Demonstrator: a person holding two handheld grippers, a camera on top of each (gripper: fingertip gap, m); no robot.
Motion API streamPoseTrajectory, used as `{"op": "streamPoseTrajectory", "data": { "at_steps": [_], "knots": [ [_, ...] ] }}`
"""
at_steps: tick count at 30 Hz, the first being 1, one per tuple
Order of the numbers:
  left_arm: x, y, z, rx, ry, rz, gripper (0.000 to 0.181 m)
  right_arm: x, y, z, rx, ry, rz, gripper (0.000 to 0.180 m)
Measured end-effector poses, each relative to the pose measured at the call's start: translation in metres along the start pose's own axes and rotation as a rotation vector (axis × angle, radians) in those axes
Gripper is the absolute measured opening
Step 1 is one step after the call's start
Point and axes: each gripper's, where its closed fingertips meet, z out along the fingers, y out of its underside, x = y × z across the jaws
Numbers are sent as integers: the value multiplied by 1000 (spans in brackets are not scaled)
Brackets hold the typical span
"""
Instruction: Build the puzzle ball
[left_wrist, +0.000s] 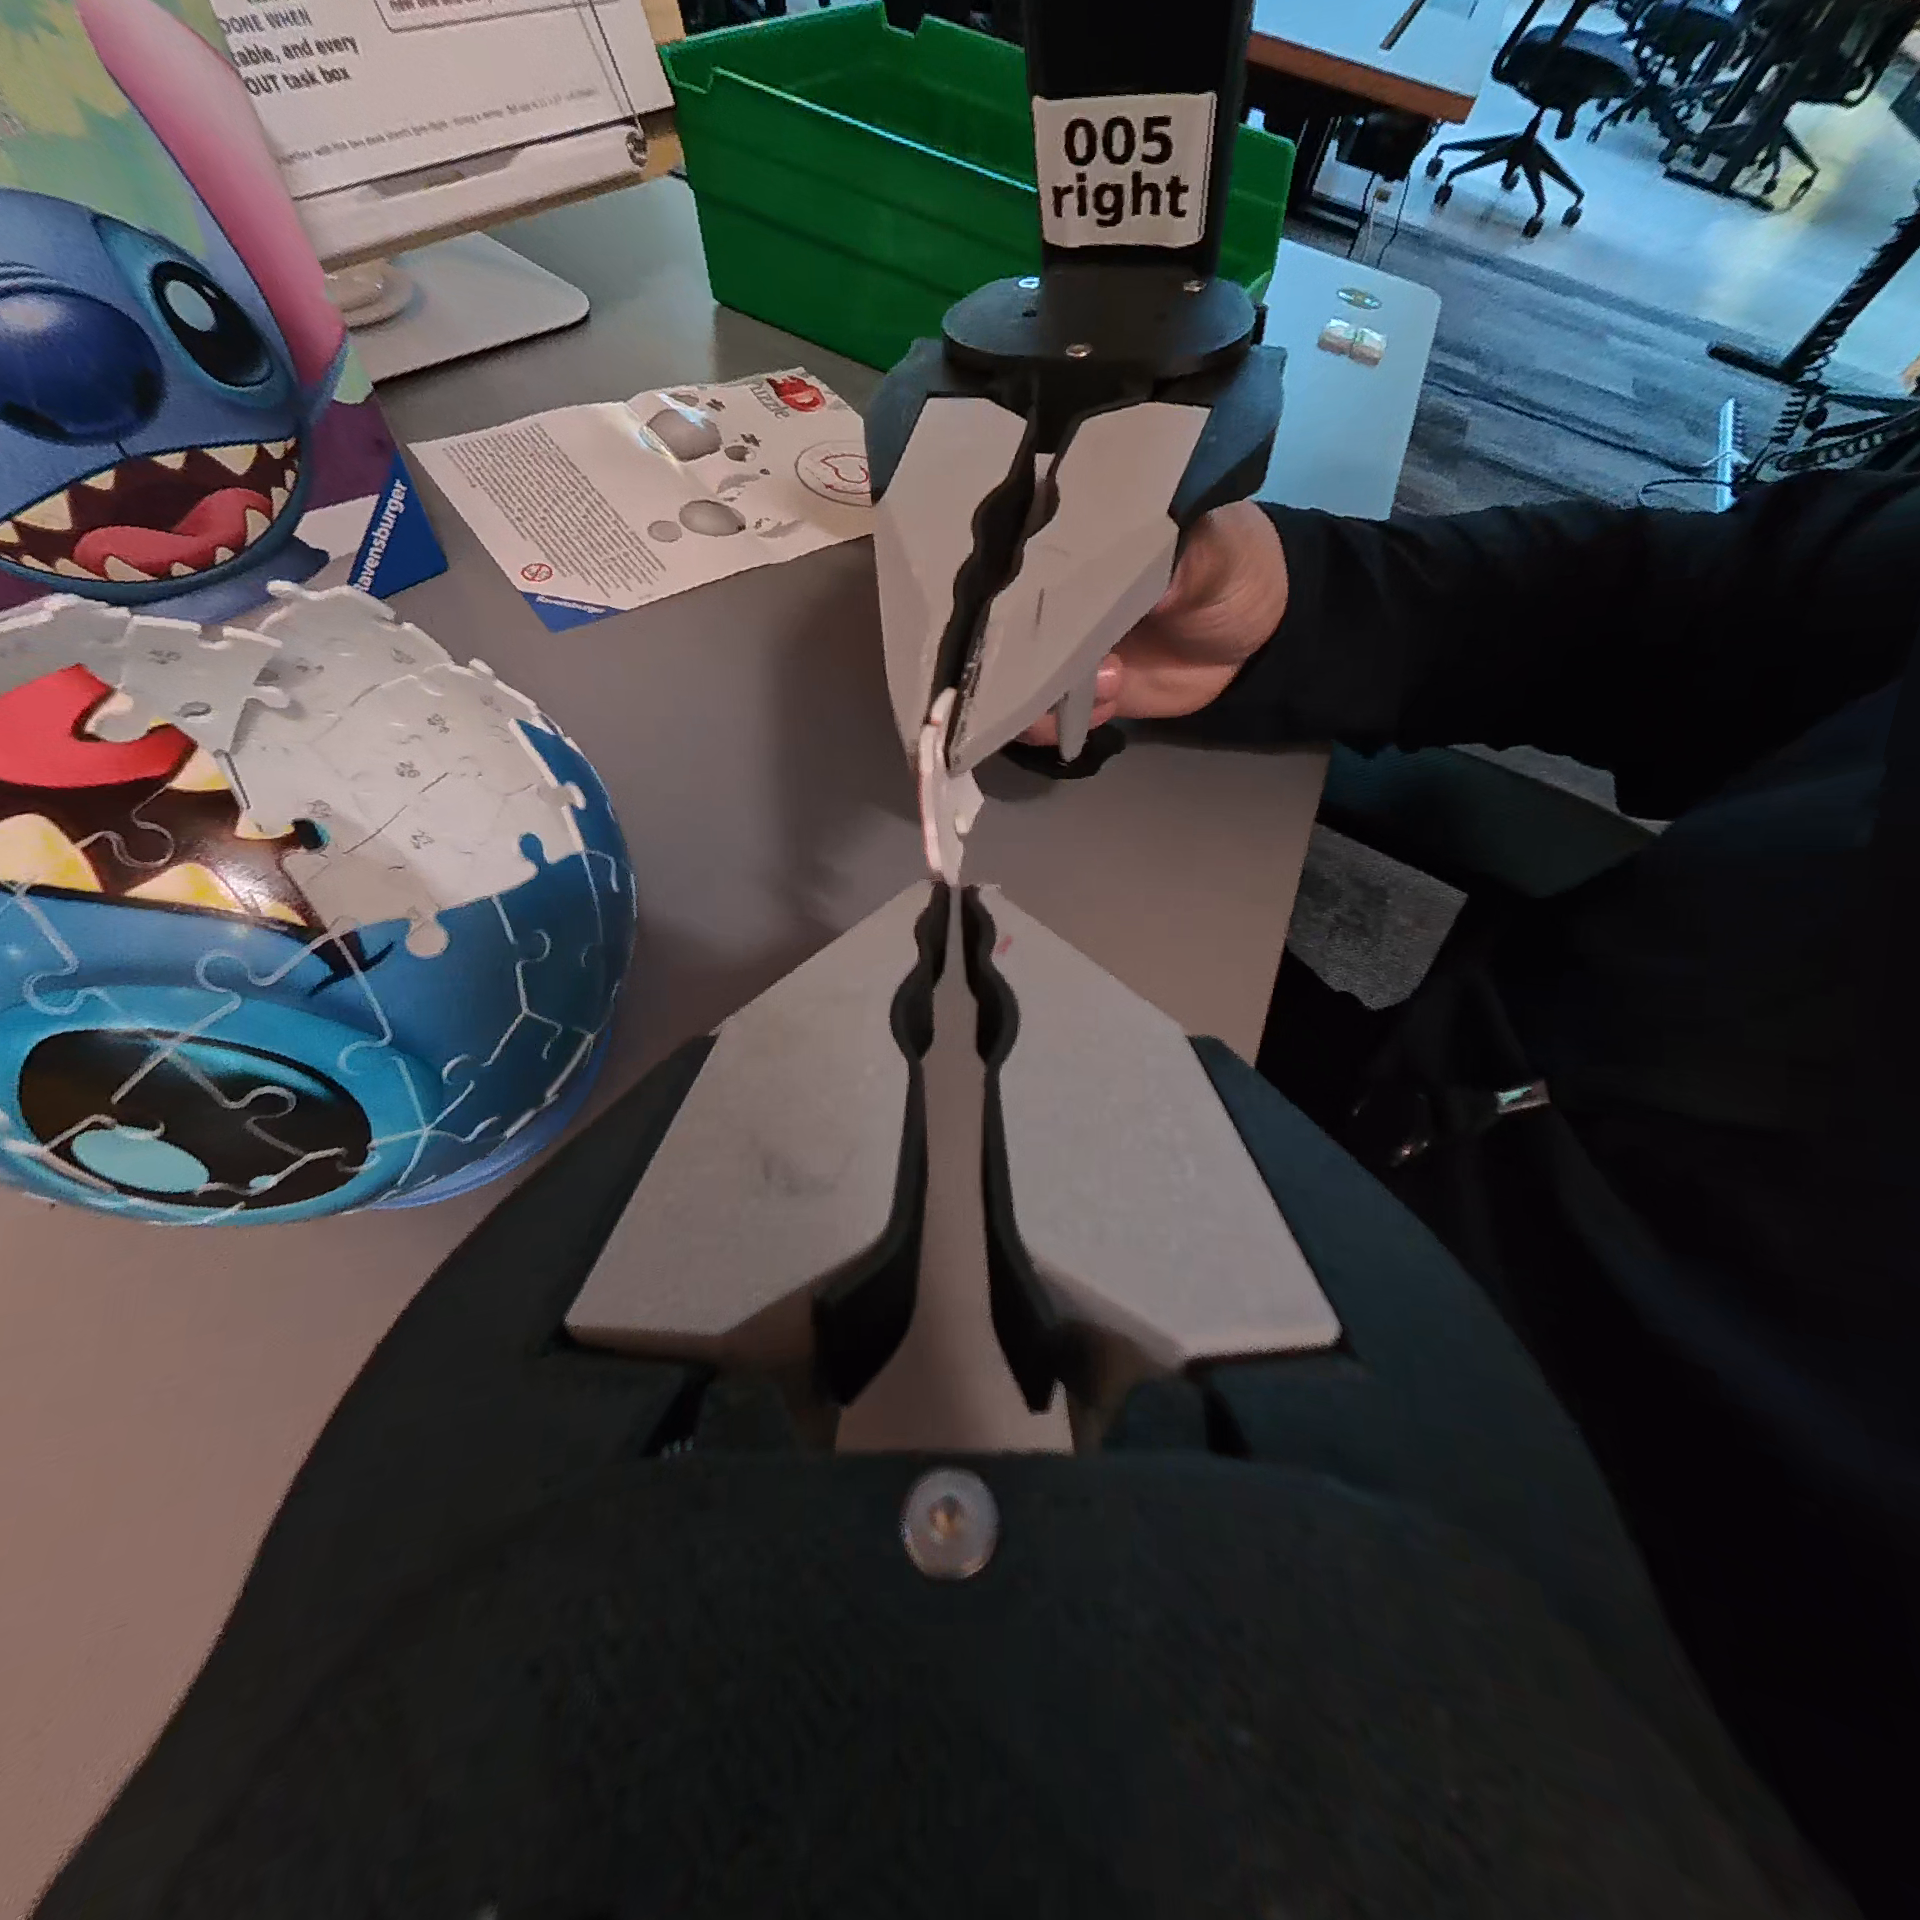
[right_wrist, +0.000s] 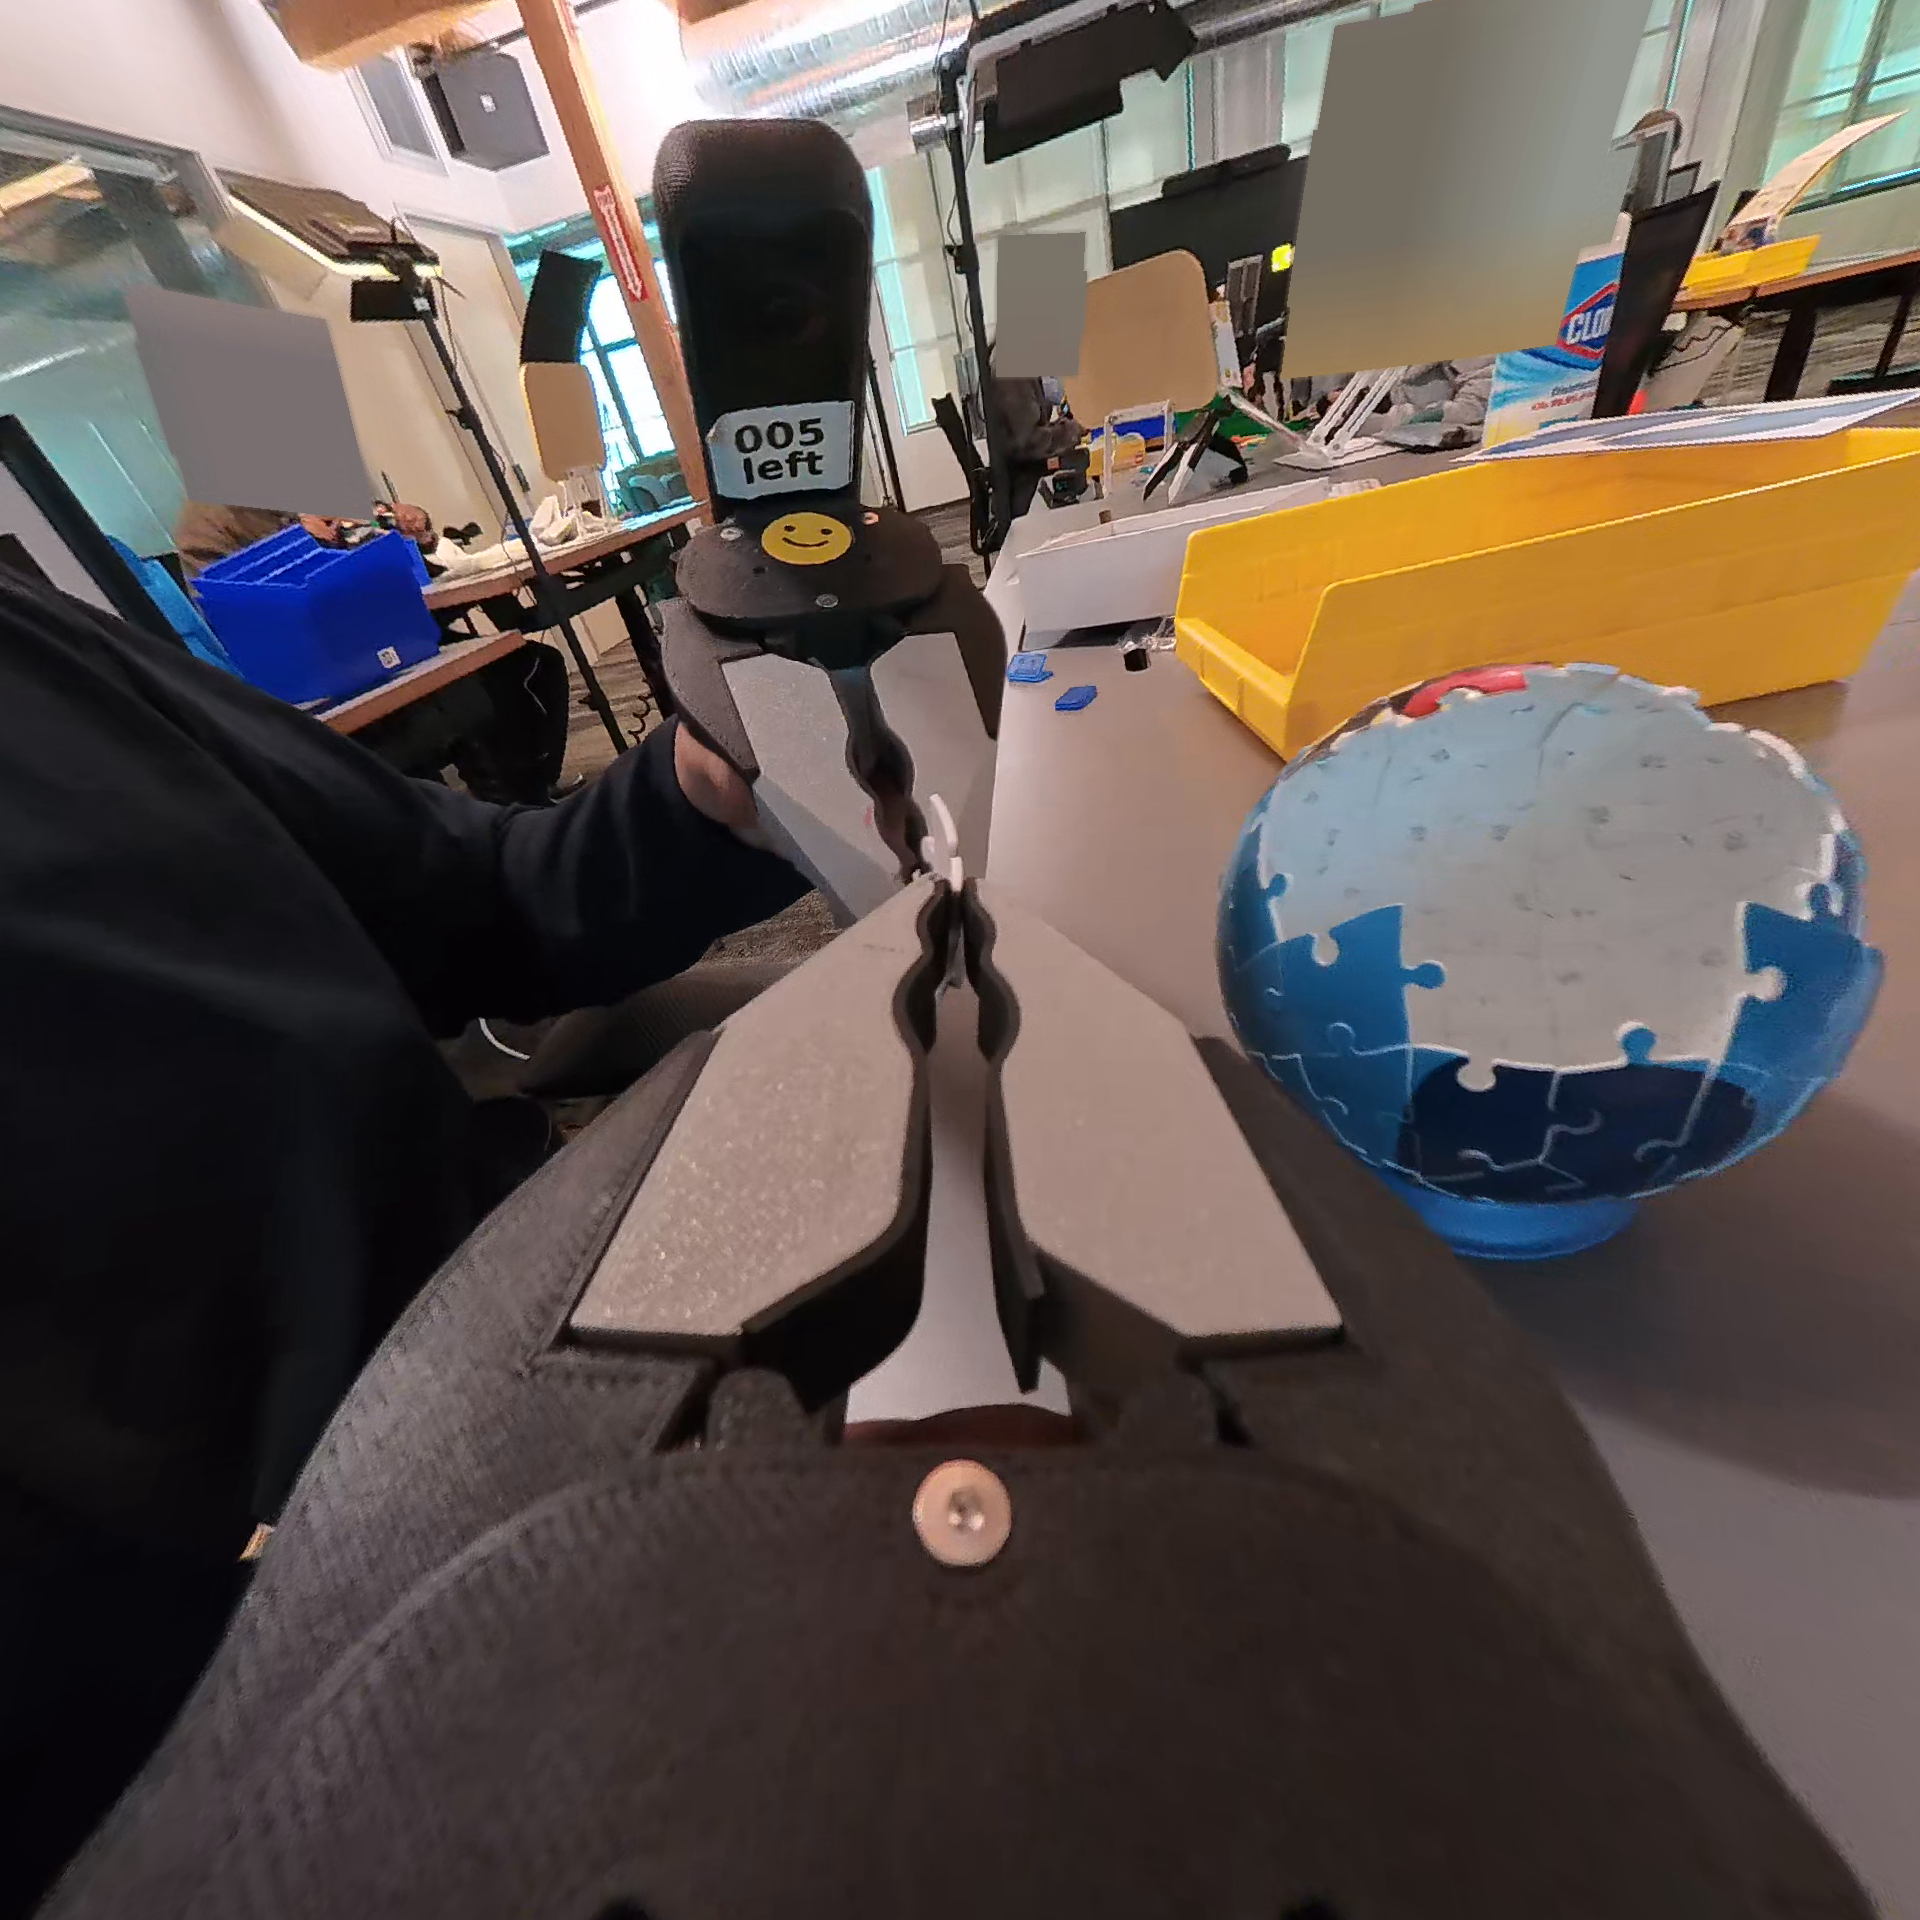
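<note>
The puzzle ball (left_wrist: 312, 904) stands partly built on the grey table (left_wrist: 727, 748) at the left, blue outside, white inside, open at the top. In the right wrist view the ball (right_wrist: 1548, 956) is at the right on a blue ring stand (right_wrist: 1527, 1226). My right gripper (right_wrist: 951, 894) is shut on a white puzzle piece (right_wrist: 943, 831). In the left wrist view the right gripper (left_wrist: 951, 748) comes down from above with that piece (left_wrist: 951, 810). My left gripper (left_wrist: 958, 891) is nearly shut, its tips touching the piece's lower end. I cannot tell whether it pinches it.
The puzzle box (left_wrist: 156, 364) stands behind the ball, with a folded leaflet (left_wrist: 644, 499) beside it. A green bin (left_wrist: 883, 208) is at the back. A yellow bin (right_wrist: 1558, 582) and loose blue pieces (right_wrist: 1075, 698) lie beyond the ball. The table edge (left_wrist: 1288, 935) is close at the right. Less than 4 cm separates the two grippers' tips.
</note>
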Motion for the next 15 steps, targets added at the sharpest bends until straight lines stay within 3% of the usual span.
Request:
{"op": "streamPoseTrajectory", "data": {
  "at_steps": [5,8,15],
  "knots": [
    [1,-4,6,22,17,-21,10,1,0,-4,-1,4,4,0],
    [1,-8,11,47,25,-16,1,-1,3,-4,-13,7,-13,0],
    [-7,-8,13,-3,-10,4,0,8,4,-15,-45,52,-52,0]
  ]
}}
